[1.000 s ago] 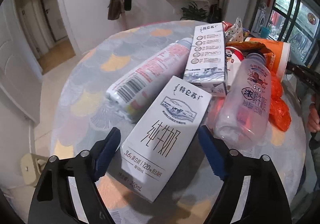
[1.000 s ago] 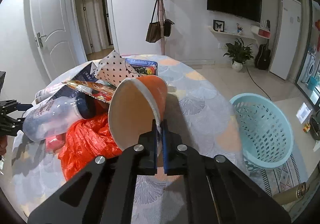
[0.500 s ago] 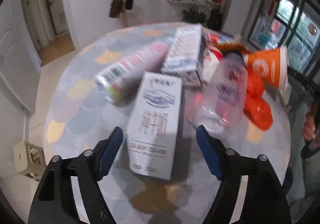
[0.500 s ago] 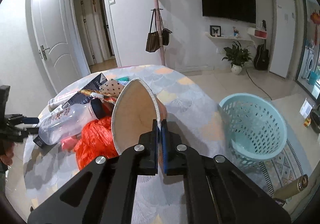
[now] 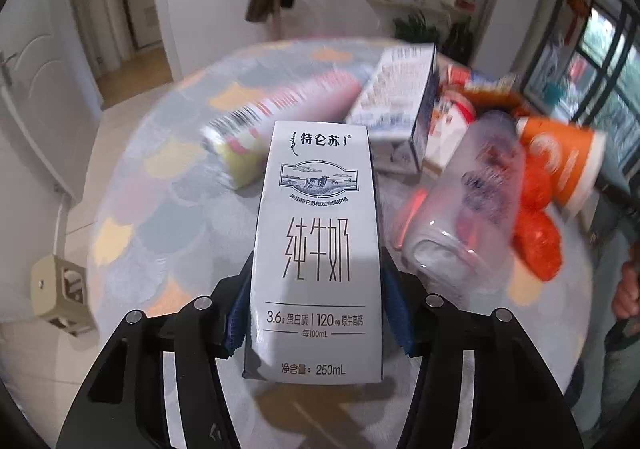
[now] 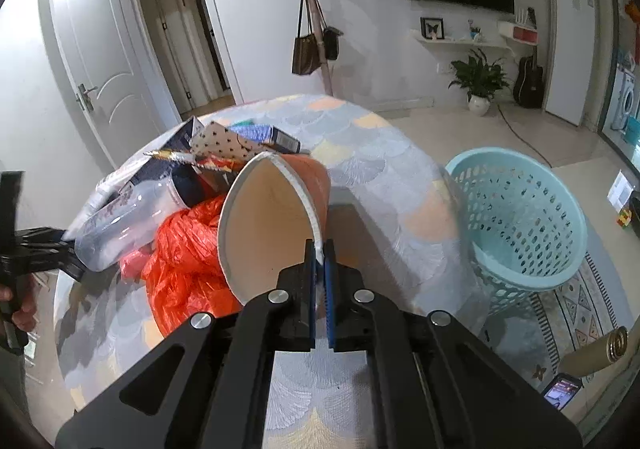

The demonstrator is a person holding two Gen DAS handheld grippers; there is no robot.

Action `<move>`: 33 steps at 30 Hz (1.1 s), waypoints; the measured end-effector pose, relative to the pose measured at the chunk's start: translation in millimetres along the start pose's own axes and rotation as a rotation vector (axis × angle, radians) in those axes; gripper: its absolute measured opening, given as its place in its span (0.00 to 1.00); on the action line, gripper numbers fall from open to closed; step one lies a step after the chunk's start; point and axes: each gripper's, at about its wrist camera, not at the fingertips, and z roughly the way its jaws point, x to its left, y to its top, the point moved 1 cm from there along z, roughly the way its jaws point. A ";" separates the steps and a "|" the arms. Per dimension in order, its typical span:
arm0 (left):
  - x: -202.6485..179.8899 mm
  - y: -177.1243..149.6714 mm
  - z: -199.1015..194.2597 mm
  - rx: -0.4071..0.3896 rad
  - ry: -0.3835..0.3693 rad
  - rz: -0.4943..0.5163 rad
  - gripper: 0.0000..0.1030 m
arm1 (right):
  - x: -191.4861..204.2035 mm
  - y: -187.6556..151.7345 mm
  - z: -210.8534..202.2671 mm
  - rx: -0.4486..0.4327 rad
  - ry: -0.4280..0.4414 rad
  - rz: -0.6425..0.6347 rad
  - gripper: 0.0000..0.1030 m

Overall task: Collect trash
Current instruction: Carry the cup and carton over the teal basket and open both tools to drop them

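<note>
A white milk carton [image 5: 316, 249] stands lengthwise between the jaws of my left gripper [image 5: 316, 281]. The jaws are closing and both blue pads [image 5: 240, 313] press its sides. The carton looks sharp while the table behind it is blurred. My right gripper [image 6: 319, 249] is shut on the rim of an orange paper cup [image 6: 264, 233], held tilted over the table with its mouth facing the camera. The same cup [image 5: 560, 161] shows at the right of the left wrist view. A light blue laundry-style basket [image 6: 520, 217] stands on the floor right of the table.
On the round patterned table [image 6: 380, 177] lie a clear plastic bottle [image 5: 468, 201], a crumpled orange plastic bag [image 6: 184, 249], a second carton [image 5: 400, 97], a pink-and-white bottle [image 5: 280, 109] and several wrappers. A phone [image 6: 560, 395] lies on the floor rug.
The left jaws have closed from wide apart onto the milk carton, which has turned straight between them. The right gripper has shifted slightly sideways with the cup still pinched.
</note>
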 end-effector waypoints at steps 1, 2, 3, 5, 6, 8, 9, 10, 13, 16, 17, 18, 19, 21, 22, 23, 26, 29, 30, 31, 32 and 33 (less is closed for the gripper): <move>2.1 -1.5 -10.4 -0.026 -0.003 -0.011 0.53 | -0.7 -0.4 3.3 0.012 0.015 0.008 0.02; 2.1 -2.4 -19.9 -0.047 -0.003 -0.015 0.53 | -1.2 -0.5 4.7 0.019 0.023 0.012 0.02; -0.1 -4.5 -28.6 -0.067 -0.003 -0.014 0.53 | -1.3 -0.6 6.8 0.024 0.024 0.013 0.03; -9.3 -1.1 -47.7 -0.111 -0.009 0.000 0.53 | -0.3 -1.8 10.9 0.032 0.018 0.011 0.03; -14.9 3.1 -54.7 -0.128 -0.015 0.008 0.53 | 0.7 -1.9 13.7 0.037 0.018 0.013 0.03; -30.9 7.8 -68.0 -0.153 -0.016 0.033 0.53 | -0.5 -1.3 17.2 0.045 0.023 0.023 0.05; -39.9 12.6 -71.6 -0.167 -0.021 0.049 0.53 | -1.2 -1.1 19.3 0.048 0.025 0.031 0.05; -49.4 14.6 -78.6 -0.186 -0.030 0.065 0.53 | -2.4 -0.7 22.6 0.050 0.027 0.044 0.05; -70.8 26.2 -84.9 -0.223 -0.073 0.104 0.53 | -5.5 1.0 28.6 0.059 0.025 0.062 0.06; -95.2 33.8 -82.8 -0.234 -0.106 0.155 0.53 | -10.1 1.9 32.7 0.060 0.026 0.083 0.35; -101.1 36.0 -80.3 -0.231 -0.109 0.166 0.53 | -12.1 2.0 32.5 0.055 0.024 0.092 0.50; -107.4 37.3 -77.5 -0.229 -0.112 0.175 0.53 | -13.8 2.2 32.5 0.044 0.022 0.102 0.51; -114.4 40.5 -74.1 -0.224 -0.118 0.183 0.53 | -15.5 2.2 33.4 0.037 0.029 0.107 0.47; -124.7 43.1 -69.7 -0.220 -0.127 0.192 0.53 | -18.4 3.0 37.3 0.048 0.054 0.119 0.31; -129.4 44.7 -66.7 -0.218 -0.131 0.197 0.53 | -20.5 3.3 40.1 0.058 0.061 0.124 0.24; -132.7 44.2 -63.4 -0.219 -0.133 0.203 0.53 | -21.7 3.3 41.7 0.059 0.066 0.127 0.11; -142.5 48.4 -60.3 -0.221 -0.140 0.215 0.53 | -23.3 4.4 37.4 0.034 0.086 0.121 0.02; -157.4 59.2 -56.9 -0.230 -0.154 0.232 0.53 | -23.3 6.2 19.7 -0.018 0.093 0.110 0.02; -162.1 62.4 -56.5 -0.235 -0.157 0.240 0.53 | -24.3 7.8 13.6 -0.033 0.097 0.109 0.02; -167.3 66.1 -55.9 -0.239 -0.159 0.249 0.53 | -26.8 10.0 4.6 -0.058 0.098 0.112 0.02; -174.5 70.1 -55.6 -0.246 -0.163 0.260 0.53 | -29.7 11.5 -1.5 -0.072 0.095 0.114 0.02; -181.1 74.7 -54.6 -0.253 -0.167 0.269 0.53 | -32.9 13.2 -7.0 -0.084 0.090 0.117 0.02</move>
